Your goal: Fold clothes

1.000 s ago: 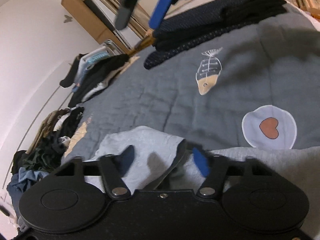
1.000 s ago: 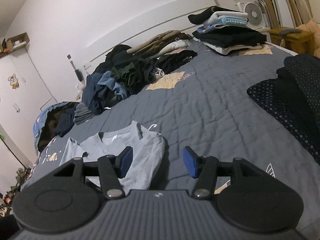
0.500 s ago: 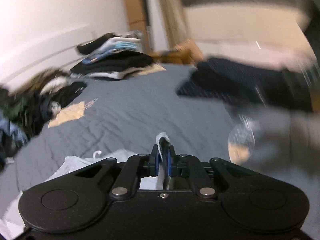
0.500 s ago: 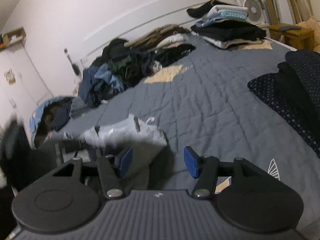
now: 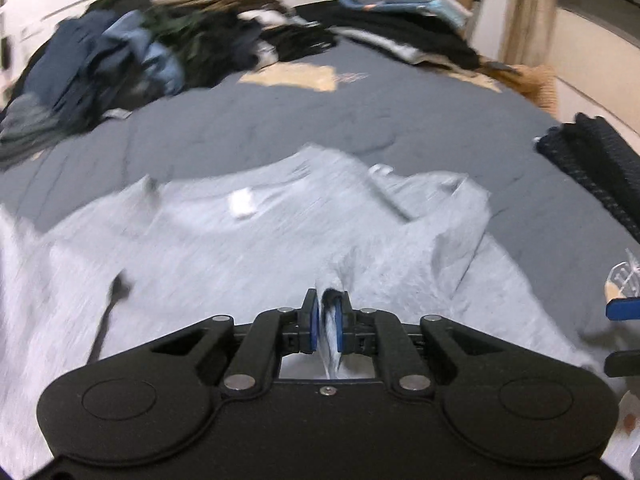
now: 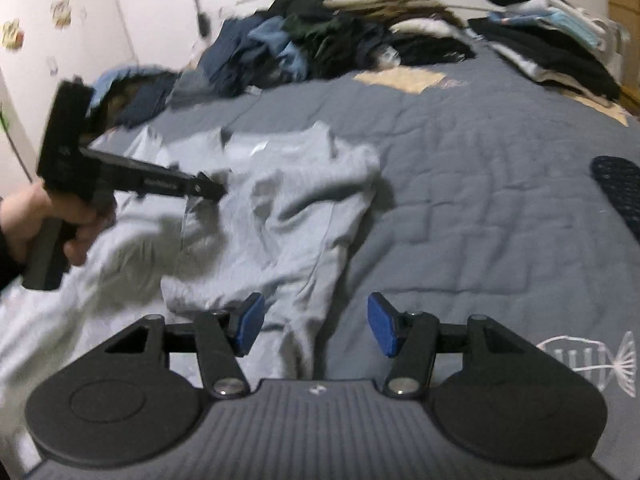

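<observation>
Bedroom clutter is ringing a grey quilted bed (image 6: 460,184), and on it the work is centring on one garment; the left tool (image 5: 328,326) is pinching a ridge of the pale grey shirt (image 5: 248,248) between narrow blue pads, while the right tool (image 6: 314,326) is hanging wide and empty over the shirt's rumpled lower edge; the shirt is lying crumpled, no clean fold showing, so most of its folding looks undone; beyond, folded stacks (image 6: 552,52) are sitting at the far right and a loose heap (image 6: 304,44) is waiting along the wall; motion blur is smearing both views, and the shirt's near edge is hiding under the tools.
</observation>
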The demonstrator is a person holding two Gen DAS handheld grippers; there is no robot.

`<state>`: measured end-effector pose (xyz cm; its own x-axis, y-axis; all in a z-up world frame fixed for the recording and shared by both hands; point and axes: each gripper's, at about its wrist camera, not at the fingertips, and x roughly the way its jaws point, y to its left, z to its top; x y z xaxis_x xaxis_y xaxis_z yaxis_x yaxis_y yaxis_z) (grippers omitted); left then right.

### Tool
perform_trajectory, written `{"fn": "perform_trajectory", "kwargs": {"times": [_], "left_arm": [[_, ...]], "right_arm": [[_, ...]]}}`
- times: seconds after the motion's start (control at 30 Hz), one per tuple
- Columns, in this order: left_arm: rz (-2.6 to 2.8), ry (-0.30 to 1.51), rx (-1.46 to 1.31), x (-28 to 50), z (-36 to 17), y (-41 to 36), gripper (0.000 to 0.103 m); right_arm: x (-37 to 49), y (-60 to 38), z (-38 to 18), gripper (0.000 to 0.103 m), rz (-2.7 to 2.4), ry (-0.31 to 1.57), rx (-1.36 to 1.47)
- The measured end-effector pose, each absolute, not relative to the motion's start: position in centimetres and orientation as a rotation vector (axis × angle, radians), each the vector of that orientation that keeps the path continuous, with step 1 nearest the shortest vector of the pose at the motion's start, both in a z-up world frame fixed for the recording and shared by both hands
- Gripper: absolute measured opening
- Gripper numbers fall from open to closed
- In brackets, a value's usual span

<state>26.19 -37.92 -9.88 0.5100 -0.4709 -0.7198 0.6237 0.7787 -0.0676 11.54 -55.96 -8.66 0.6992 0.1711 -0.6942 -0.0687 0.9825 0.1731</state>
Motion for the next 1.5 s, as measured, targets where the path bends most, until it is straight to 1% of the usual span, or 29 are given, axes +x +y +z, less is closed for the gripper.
{"fn": "perform_trajectory", "kwargs": {"times": [0.03, 0.07, 0.1, 0.17, 0.2, 0.27, 0.33, 0.53, 0.57, 0.6, 0.63, 0.67, 0.7, 0.73, 0.77, 0.8, 0.87, 0.97, 1.0, 1.1, 1.13, 1.2, 1.23, 1.27, 1.33, 1.4, 1.47, 1.5], "left_arm": [[-0.663, 0.797, 0.206, 26.2, -9.5, -37.3, 0.015], [-0.664, 0.796, 0.201, 26.1, -9.1, -36.7, 0.025], [-0.683, 0.772, 0.190, 26.0, -8.2, -36.7, 0.029], [-0.725, 0.725, 0.169, 25.9, -6.5, -36.8, 0.047], [-0.774, 0.703, 0.181, 25.8, -5.7, -37.8, 0.061], [-0.873, 0.657, 0.206, 25.7, -4.2, -39.9, 0.061], [-0.935, 0.650, 0.262, 25.7, -4.4, -42.5, 0.061], [-1.039, 0.678, 0.445, 26.9, -6.6, -49.9, 0.059], [-1.054, 0.696, 0.471, 27.0, -7.1, -50.4, 0.056], [-1.068, 0.713, 0.498, 27.1, -7.6, -50.9, 0.051], [-1.082, 0.731, 0.525, 27.3, -8.1, -51.4, 0.038], [-1.095, 0.749, 0.551, 27.4, -8.6, -51.9, 0.022], [-1.100, 0.760, 0.557, 27.6, -8.8, -51.9, 0.016], [-1.105, 0.772, 0.564, 27.8, -9.0, -51.9, 0.010], [-1.109, 0.782, 0.565, 28.1, -9.1, -51.9, 0.009], [-1.106, 0.774, 0.501, 28.9, -8.5, -51.4, 0.008], [-1.096, 0.758, 0.374, 30.6, -7.3, -50.4, 0.005], [-1.009, 0.733, 0.239, 32.9, -6.6, -48.5, 0.005], [-0.976, 0.729, 0.211, 33.5, -6.6, -48.0, 0.005], [-0.847, 0.775, 0.245, 34.6, -7.9, -47.4, 0.005], [-0.875, 0.803, 0.237, 34.7, -8.2, -47.0, 0.009], [-0.922, 0.778, 0.227, 34.0, -8.0, -46.3, 0.033], [-0.930, 0.756, 0.220, 33.6, -7.8, -45.9, 0.060], [-0.948, 0.744, 0.207, 33.3, -7.7, -45.6, 0.068], [-0.985, 0.734, 0.192, 33.1, -7.6, -45.5, 0.068], [-0.997, 0.752, 0.184, 33.2, -7.5, -46.3, 0.068], [-1.011, 0.758, 0.217, 33.4, -7.4, -48.1, 0.067], [-1.019, 0.761, 0.235, 33.5, -7.3, -49.0, 0.065]], "right_arm": [[11.7, -55.6, -8.9, 0.056, 0.136, 0.793, 0.127], [11.7, -55.5, -9.0, 0.056, 0.133, 0.792, 0.122], [11.7, -55.4, -9.1, 0.056, 0.129, 0.791, 0.118], [11.8, -55.3, -9.3, 0.056, 0.121, 0.782, 0.111], [11.9, -55.4, -9.4, 0.056, 0.116, 0.779, 0.109], [12.0, -55.4, -9.5, 0.056, 0.112, 0.775, 0.110], [11.9, -55.3, -9.7, 0.056, 0.122, 0.774, 0.106], [12.3, -54.5, -10.3, 0.056, 0.148, 0.785, 0.073], [12.5, -54.4, -10.4, 0.056, 0.146, 0.790, 0.076], [12.6, -54.4, -10.5, 0.055, 0.150, 0.791, 0.088], [12.8, -54.4, -10.6, 0.054, 0.159, 0.797, 0.100], [12.9, -54.4, -10.8, 0.046, 0.162, 0.805, 0.110], [13.1, -54.4, -10.9, 0.024, 0.164, 0.814, 0.119], [13.2, -54.3, -11.2, 0.014, 0.166, 0.832, 0.124], [13.4, -54.4, -11.4, 0.010, 0.160, 0.844, 0.134], [13.4, -54.5, -11.5, 0.009, 0.160, 0.850, 0.137], [13.3, -54.9, -11.4, 0.008, 0.152, 0.858, 0.139], [13.0, -55.5, -11.1, 0.007, 0.135, 0.862, 0.133], [12.9, -55.6, -11.0, 0.007, 0.131, 0.864, 0.130], [12.7, -55.9, -11.1, 0.007, 0.144, 0.886, 0.122], [12.7, -56.0, -11.1, 0.007, 0.141, 0.889, 0.125], [12.8, -56.3, -11.2, 0.010, 0.136, 0.895, 0.130], [12.9, -56.5, -11.0, 0.010, 0.130, 0.903, 0.142], [12.9, -56.7, -10.7, 0.011, 0.139, 0.900, 0.153], [12.7, -57.4, -10.0, 0.014, 0.128, 0.850, 0.179], [12.7, -57.6, -9.7, 0.029, 0.113, 0.797, 0.217], [12.8, -57.3, -9.7, 0.036, 0.099, 0.766, 0.229], [13.0, -56.9, -9.8, 0.037, 0.090, 0.760, 0.221]]}}
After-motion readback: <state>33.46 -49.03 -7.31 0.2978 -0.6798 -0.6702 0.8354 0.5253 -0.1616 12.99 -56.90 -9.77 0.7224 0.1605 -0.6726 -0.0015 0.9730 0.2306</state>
